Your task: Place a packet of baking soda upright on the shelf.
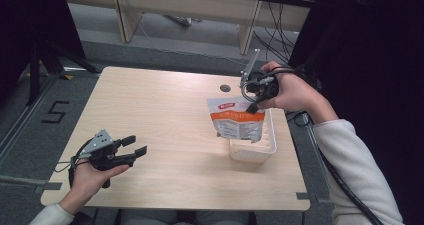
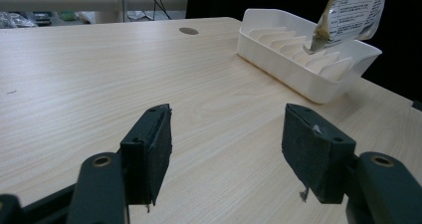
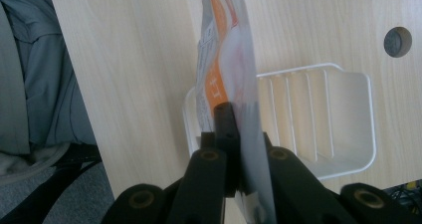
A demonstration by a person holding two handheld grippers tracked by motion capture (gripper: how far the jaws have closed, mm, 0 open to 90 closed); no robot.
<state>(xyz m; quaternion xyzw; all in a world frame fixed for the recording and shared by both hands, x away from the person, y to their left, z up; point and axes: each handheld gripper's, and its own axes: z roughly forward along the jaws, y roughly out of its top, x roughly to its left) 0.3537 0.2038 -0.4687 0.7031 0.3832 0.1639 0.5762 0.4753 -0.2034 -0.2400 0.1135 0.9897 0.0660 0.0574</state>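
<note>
A pale wood-grain counter (image 1: 165,120) carries a white ribbed tray (image 1: 252,150), which sits flat near the right edge, directly under the fingers of the right gripper (image 1: 254,106). From the left gripper (image 1: 136,147), whose fingers hover spread over bare wood near the front left corner, the tray lies well ahead and to the right. A small round grey cap (image 1: 225,88) is set into the counter beyond the tray, near the far edge.

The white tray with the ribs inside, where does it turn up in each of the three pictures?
High view: white tray right of centre, under the hanging pouch.
Left gripper view: upper right, beyond the open jaws.
Right gripper view: right of centre, behind the gripped pouch.
Shared landmark: the round table hole.
</note>
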